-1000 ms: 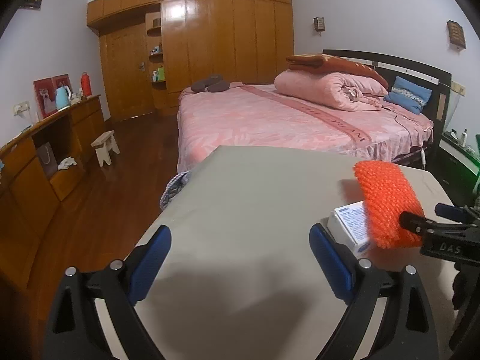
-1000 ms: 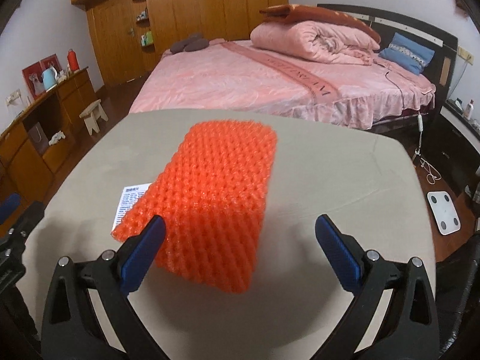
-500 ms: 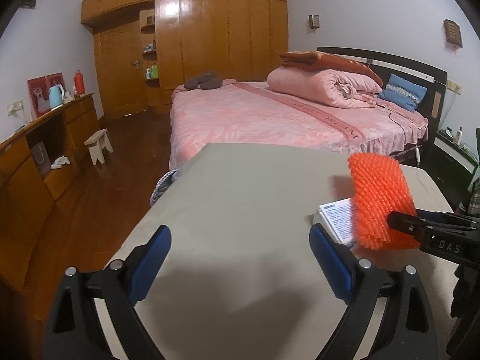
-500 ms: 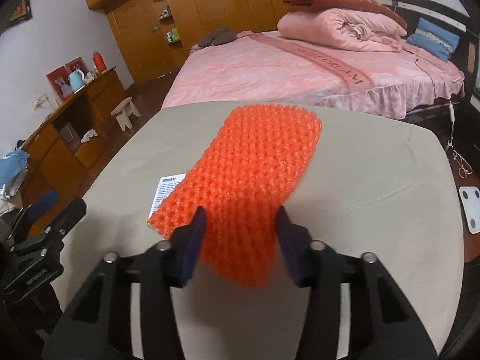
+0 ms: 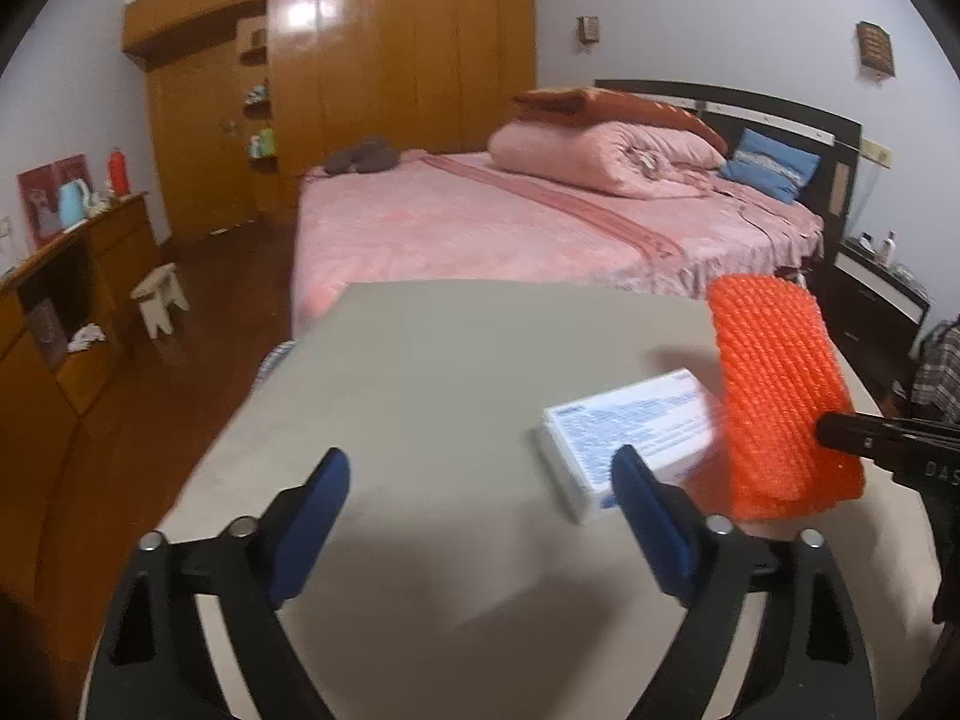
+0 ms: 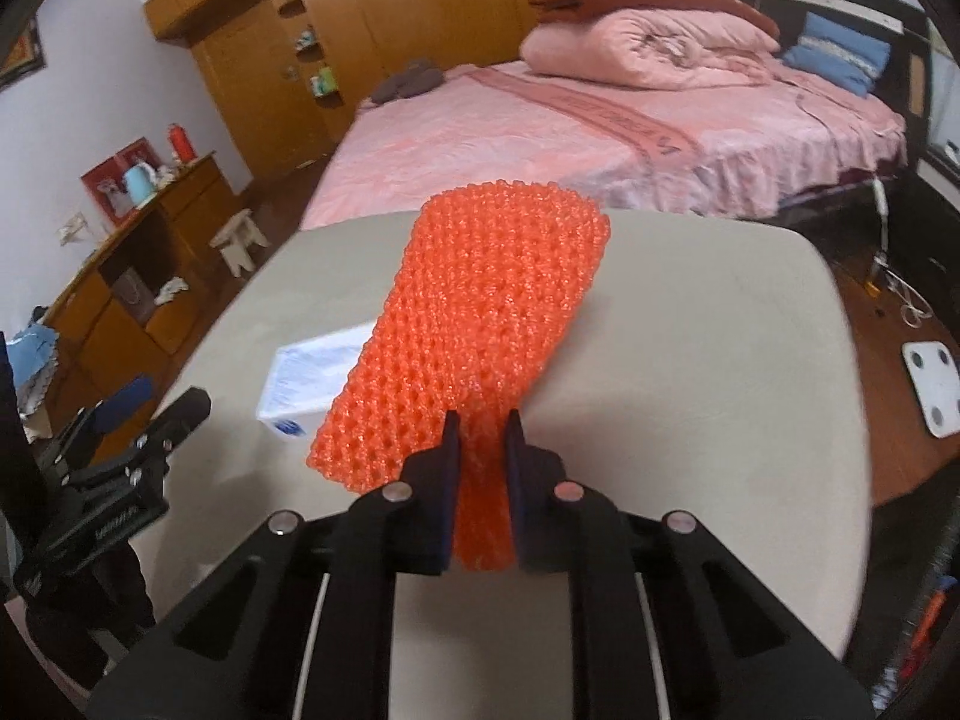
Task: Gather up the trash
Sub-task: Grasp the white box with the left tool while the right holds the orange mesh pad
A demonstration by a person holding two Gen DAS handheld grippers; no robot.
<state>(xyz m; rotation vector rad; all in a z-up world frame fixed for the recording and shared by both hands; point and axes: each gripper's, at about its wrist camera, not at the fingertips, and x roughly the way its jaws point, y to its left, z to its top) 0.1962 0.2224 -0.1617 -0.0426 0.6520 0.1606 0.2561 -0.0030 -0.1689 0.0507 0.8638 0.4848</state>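
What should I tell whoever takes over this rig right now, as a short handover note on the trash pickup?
Right gripper: its fingers have just been closing and are now shut on the near end of the orange foam net, which looks lifted off the table.
Left gripper: open, holding nothing; its fingers have just been closing a little, low over the table, with the white box just ahead of its right finger.
Done: net grasped.
Left: the white box lies on the table and is not yet picked up. No bin or bag shows in either view, so where the trash goes is unknown.
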